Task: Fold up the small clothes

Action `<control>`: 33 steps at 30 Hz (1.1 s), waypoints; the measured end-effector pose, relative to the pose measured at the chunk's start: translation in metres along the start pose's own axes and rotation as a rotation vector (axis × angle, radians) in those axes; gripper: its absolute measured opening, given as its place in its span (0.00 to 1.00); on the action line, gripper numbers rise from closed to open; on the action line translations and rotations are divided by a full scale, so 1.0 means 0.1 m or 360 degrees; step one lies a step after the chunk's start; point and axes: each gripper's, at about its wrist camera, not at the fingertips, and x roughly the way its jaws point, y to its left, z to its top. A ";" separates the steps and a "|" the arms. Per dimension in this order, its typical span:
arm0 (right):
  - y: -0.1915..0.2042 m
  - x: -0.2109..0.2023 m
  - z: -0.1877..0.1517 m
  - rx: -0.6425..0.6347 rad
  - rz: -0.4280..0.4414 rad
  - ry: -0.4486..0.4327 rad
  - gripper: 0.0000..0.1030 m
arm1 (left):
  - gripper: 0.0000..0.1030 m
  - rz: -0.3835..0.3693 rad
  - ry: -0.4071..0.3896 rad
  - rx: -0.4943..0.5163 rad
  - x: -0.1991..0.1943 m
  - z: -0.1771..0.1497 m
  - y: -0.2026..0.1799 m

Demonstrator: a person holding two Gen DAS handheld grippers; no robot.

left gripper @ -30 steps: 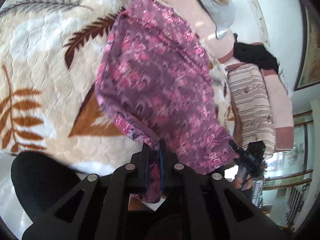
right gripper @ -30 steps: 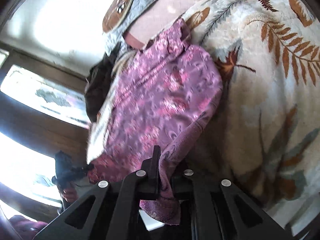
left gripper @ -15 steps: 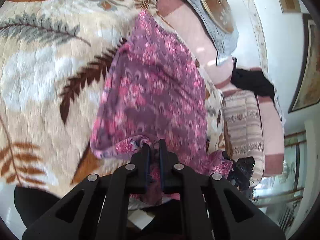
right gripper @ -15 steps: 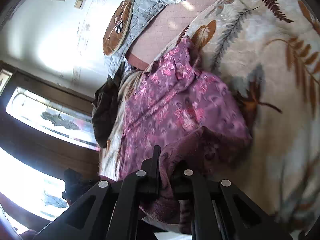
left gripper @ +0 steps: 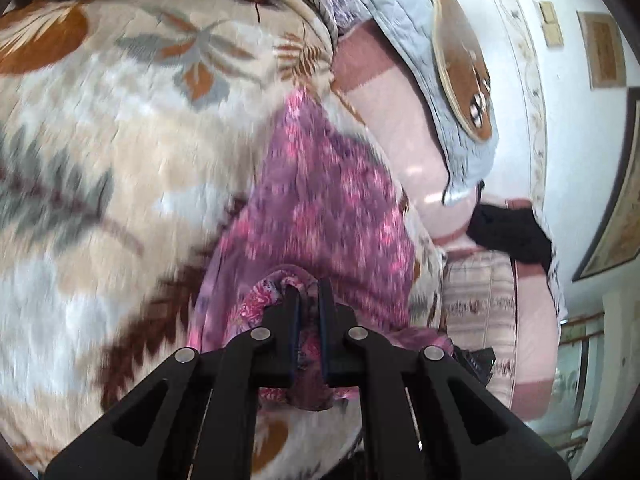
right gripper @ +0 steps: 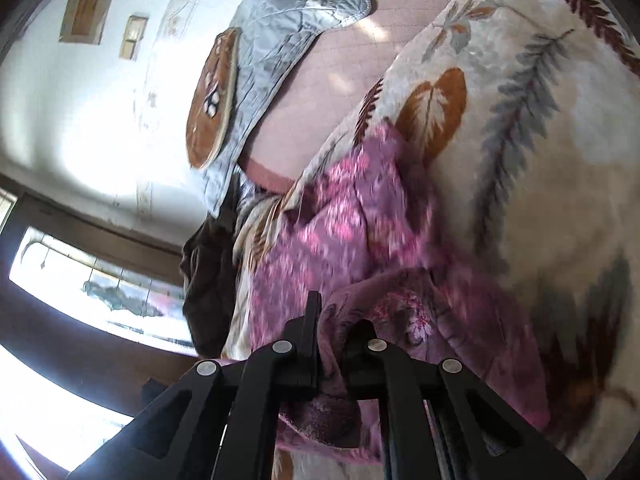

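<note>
Purple floral cloth [left gripper: 320, 208] lies on the leaf-patterned blanket [left gripper: 120, 184] of the bed, and both tongs are clenched on its near edge. In the left wrist view the left tongs [left gripper: 308, 300] pinch a bunched fold of the cloth at 6 o'clock, the fabric rising from there toward 12 o'clock. In the right wrist view the right tongs [right gripper: 330, 320] grip another part of the hem at 6 o'clock, with a rolled lip of cloth [right gripper: 400, 300] curling over just to the right of them.

Compared with a second ago, the held edge has been carried forward over the rest of the garment: the cloth now looks shorter and doubled, its near portion folded back on itself, where before it hung stretched and lifted off the blanket. More of the blanket shows at 9 o'clock in the left view. A grey quilted cushion [left gripper: 452, 92] with a brown oval patch sits at 1 o'clock, on a pink quilt [left gripper: 404, 128]; dark clothing [left gripper: 512, 236] lies at 3 o'clock.
</note>
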 end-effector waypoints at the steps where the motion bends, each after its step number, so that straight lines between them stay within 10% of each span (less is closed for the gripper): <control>1: -0.01 0.06 0.07 0.0009 -0.0005 -0.0011 0.07 | 0.06 -0.0006 -0.0004 -0.0013 0.04 0.07 0.00; 13: -0.27 0.71 0.68 0.0245 -0.0013 -0.0096 0.06 | 0.06 0.0070 -0.0049 -0.0079 0.58 0.87 -0.06; 23: -0.17 1.07 0.61 0.0223 0.0092 0.0202 0.27 | 0.06 0.0049 0.0048 -0.0133 0.78 1.09 -0.07; 33: -0.34 0.92 1.04 0.0505 0.0088 -0.0232 0.31 | 0.41 -0.0033 -0.0086 -0.0246 0.50 1.33 0.00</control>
